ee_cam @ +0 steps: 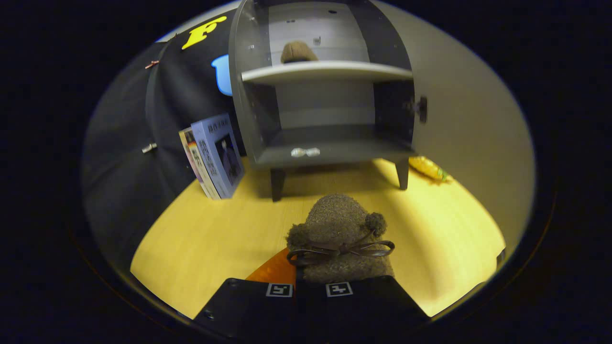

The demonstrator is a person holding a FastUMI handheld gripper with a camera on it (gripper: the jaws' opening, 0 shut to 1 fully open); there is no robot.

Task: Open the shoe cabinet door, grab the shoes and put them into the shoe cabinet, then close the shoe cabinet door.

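A fuzzy brown shoe [338, 236] with a dark bow and pompoms sits between my fingers, toe pointing ahead; my gripper [310, 289] is shut on the shoe's heel end. Beyond it stands the dark shoe cabinet [330, 148] on short legs, its door [461, 124] swung wide open to the right with a dark knob [421, 109]. A second brown shoe [297, 51] rests on the cabinet's light upper shelf [325, 71]. The lower compartment holds a small clear wrapper [305, 152] at its front edge.
Several books [215, 155] lean against the black cloth wall left of the cabinet. A yellow object [429, 168] lies on the wooden floor [215, 239] by the right leg. An orange thing [273, 271] peeks out just left of the held shoe.
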